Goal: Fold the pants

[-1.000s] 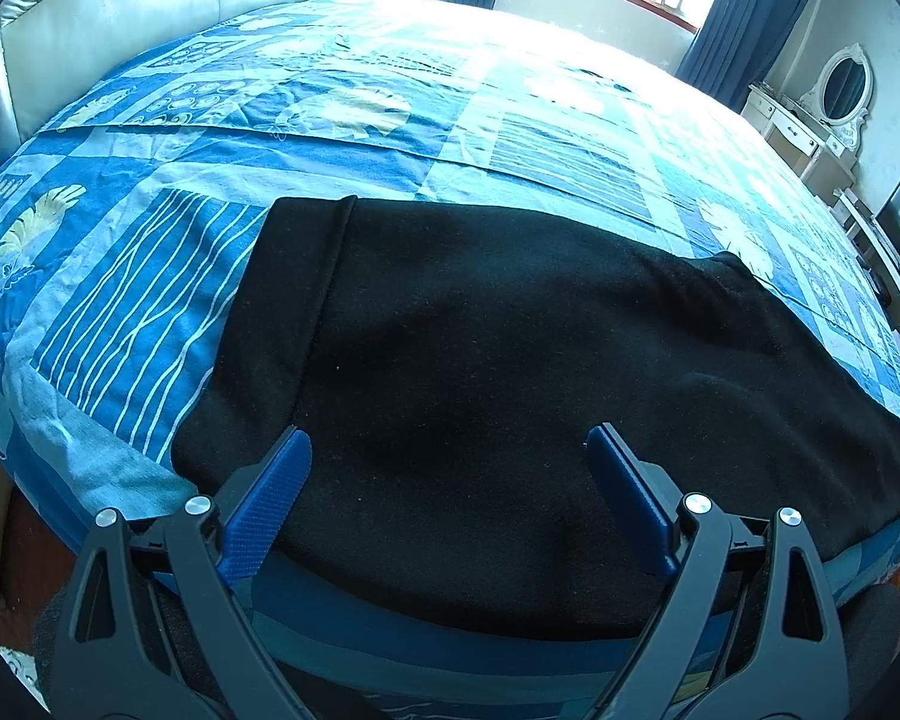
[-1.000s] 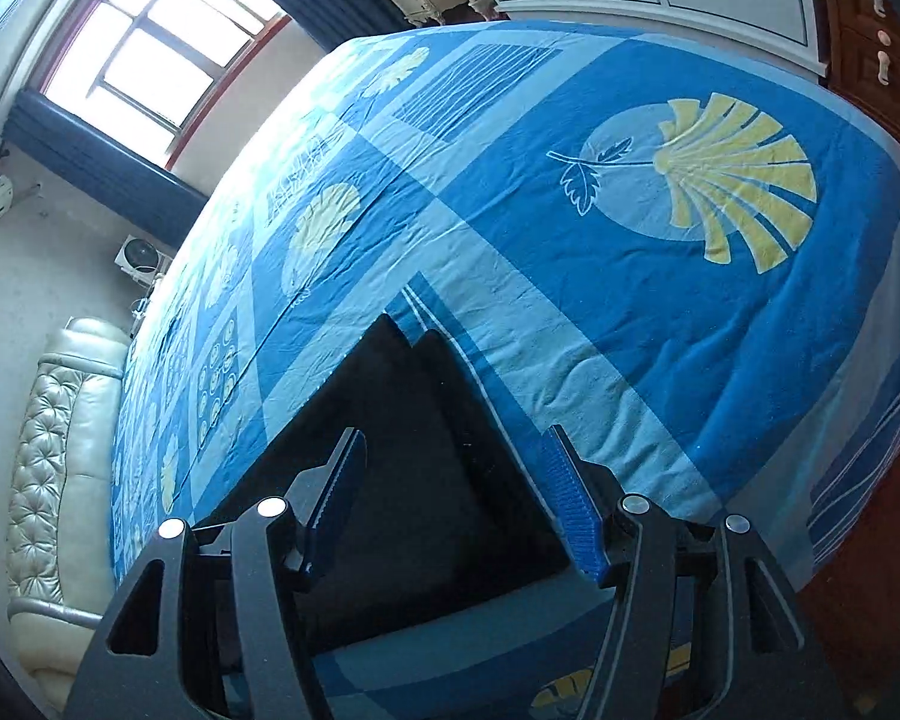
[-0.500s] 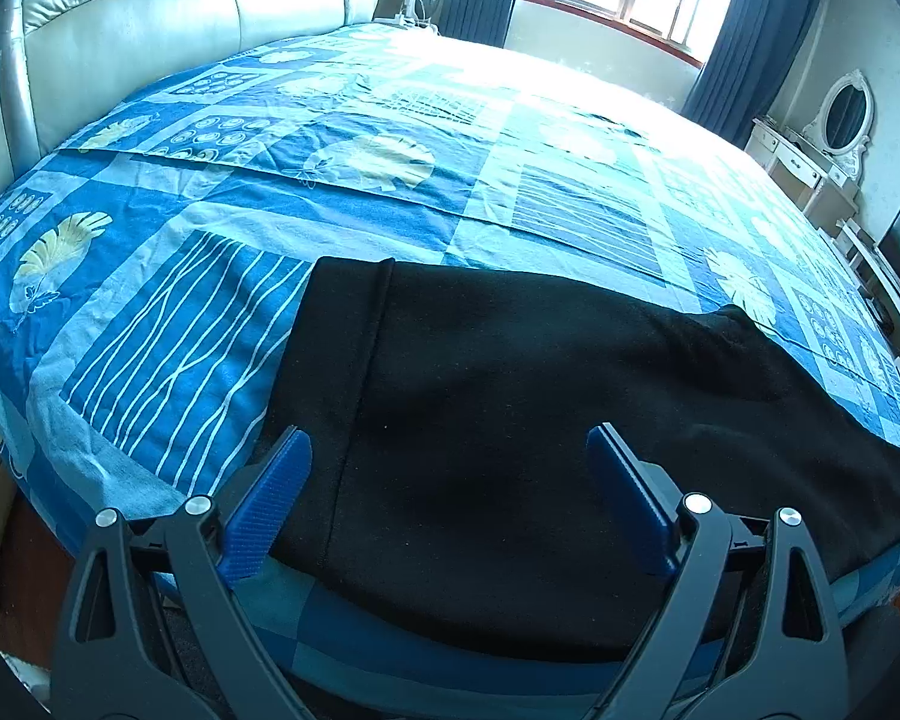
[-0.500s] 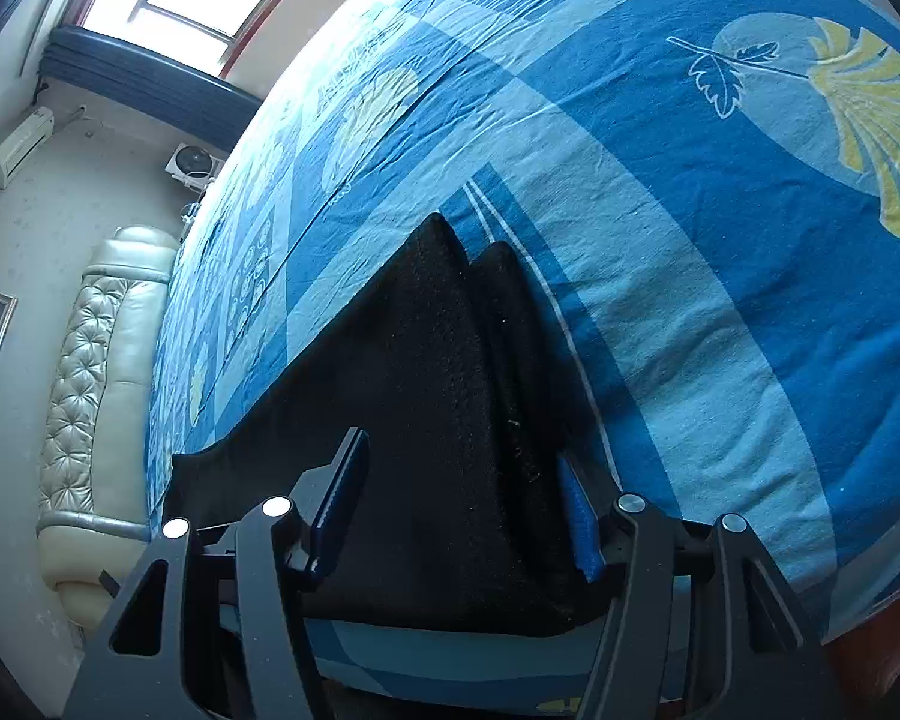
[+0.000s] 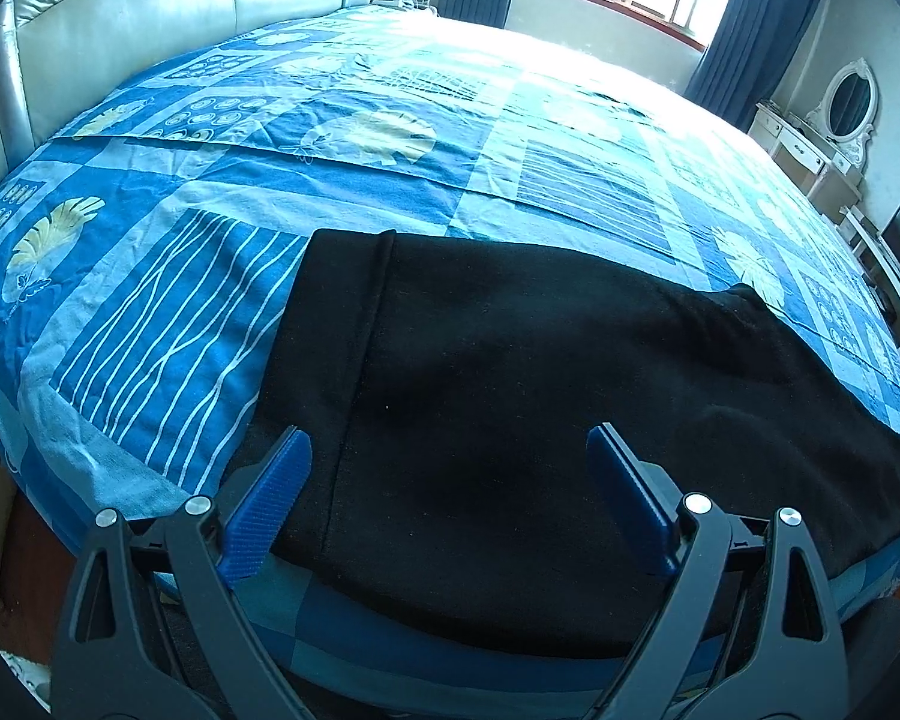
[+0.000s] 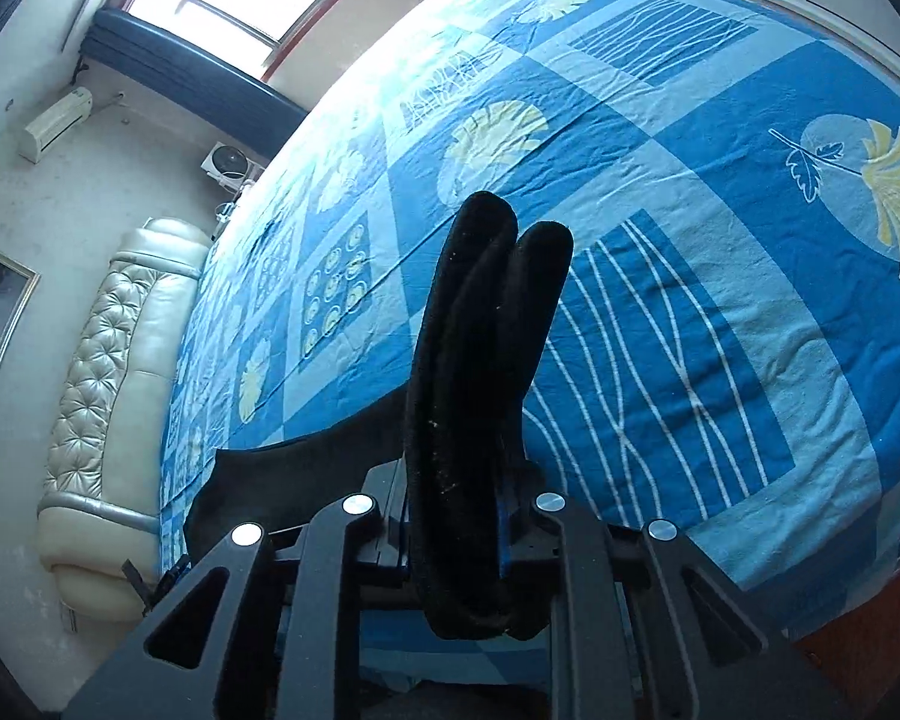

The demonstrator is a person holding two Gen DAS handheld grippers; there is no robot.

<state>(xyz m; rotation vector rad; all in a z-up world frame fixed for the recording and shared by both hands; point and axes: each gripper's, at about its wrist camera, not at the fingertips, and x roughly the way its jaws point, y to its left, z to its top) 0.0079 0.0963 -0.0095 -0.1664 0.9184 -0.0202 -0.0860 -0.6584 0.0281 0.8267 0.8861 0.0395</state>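
Observation:
Black pants (image 5: 510, 396) lie flat across the near edge of a bed (image 5: 390, 138) with a blue patterned cover, waistband at the left. My left gripper (image 5: 450, 468) is open just above the waist end, its blue pads on either side of the cloth, holding nothing. My right gripper (image 6: 462, 498) is shut on the leg ends of the pants (image 6: 480, 330), which stand up bunched between its fingers, lifted off the bed cover (image 6: 720, 240); the rest of the pants trails away to the left.
A padded cream headboard (image 5: 150, 18) stands at the far left. Windows with blue curtains (image 5: 744, 18) are at the back. A white dresser with an oval mirror (image 5: 834, 120) stands at the right. The bed's near edge drops to a wooden floor (image 6: 858, 654).
My right gripper has closed on the leg ends of the pants and lifted them off the bed. My left gripper stayed open and drew back slightly over the waist end.

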